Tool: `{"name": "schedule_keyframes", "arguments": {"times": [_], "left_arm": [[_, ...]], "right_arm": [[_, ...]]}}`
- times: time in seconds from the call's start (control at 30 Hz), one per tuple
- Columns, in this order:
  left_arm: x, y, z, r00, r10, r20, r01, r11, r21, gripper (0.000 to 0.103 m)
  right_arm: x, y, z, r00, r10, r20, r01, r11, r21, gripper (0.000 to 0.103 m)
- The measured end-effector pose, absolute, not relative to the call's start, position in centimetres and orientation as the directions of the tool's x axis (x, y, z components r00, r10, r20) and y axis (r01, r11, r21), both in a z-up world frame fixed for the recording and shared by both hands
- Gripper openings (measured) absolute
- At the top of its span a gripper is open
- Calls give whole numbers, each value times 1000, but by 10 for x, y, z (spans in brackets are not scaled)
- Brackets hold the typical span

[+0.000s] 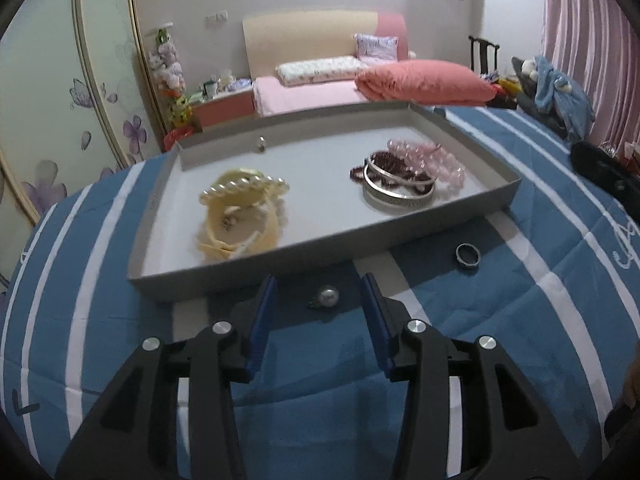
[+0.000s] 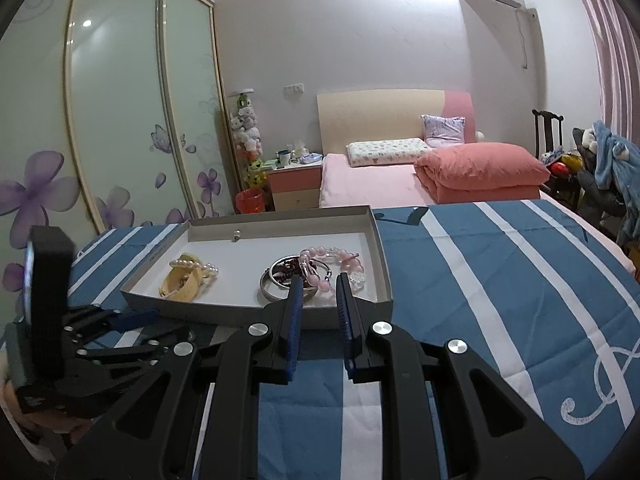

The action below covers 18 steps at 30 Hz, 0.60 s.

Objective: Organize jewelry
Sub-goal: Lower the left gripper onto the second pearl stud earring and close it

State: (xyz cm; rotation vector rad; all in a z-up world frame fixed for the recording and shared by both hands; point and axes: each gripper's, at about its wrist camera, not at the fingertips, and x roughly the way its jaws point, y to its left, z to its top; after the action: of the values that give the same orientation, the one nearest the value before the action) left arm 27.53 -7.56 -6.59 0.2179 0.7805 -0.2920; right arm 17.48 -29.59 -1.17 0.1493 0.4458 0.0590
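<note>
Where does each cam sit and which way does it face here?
Left wrist: on the left gripper, low over the striped blue blanket, facing the gray tray and the headboard beyond; its own open fingers flank a pearl earring, with a ring to the right.
Right wrist: on the right gripper, higher and to the right, facing the same way; its fingers stand apart, and the left gripper's body shows at lower left.
Shared: tray, pearl bracelet, silver bangles, pink bead bracelet, blanket.

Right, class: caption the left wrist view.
Open left gripper hovers over a round pearl earring before the grey cardboard tray.
</note>
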Motion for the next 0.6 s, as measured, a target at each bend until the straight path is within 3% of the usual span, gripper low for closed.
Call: {"name": "schedule_keyframes", "arguments": {"times": [0.23, 0.27, 0.3, 0.4, 0.6], "left_arm": [[287, -86, -74, 635, -166, -755, 336, 939, 76, 42], [289, -87, -75, 626, -163, -762, 334, 939, 74, 40], [291, -88, -77, 615, -156, -773, 331, 941, 73, 31], [295, -85, -78, 608, -162, -777, 323, 945, 55, 16], [296, -80, -79, 609, -159, -777, 304, 952, 44, 14]], "right_arm": [[175, -298, -19, 895, 101, -435, -27, 985, 173, 18], [175, -299, -20, 893, 102, -438, -27, 984, 175, 18], [175, -300, -21, 892, 104, -440, -28, 984, 176, 18], [176, -299, -22, 890, 105, -444, -28, 984, 176, 18], [177, -296, -24, 883, 108, -456, -32, 984, 173, 18]]}}
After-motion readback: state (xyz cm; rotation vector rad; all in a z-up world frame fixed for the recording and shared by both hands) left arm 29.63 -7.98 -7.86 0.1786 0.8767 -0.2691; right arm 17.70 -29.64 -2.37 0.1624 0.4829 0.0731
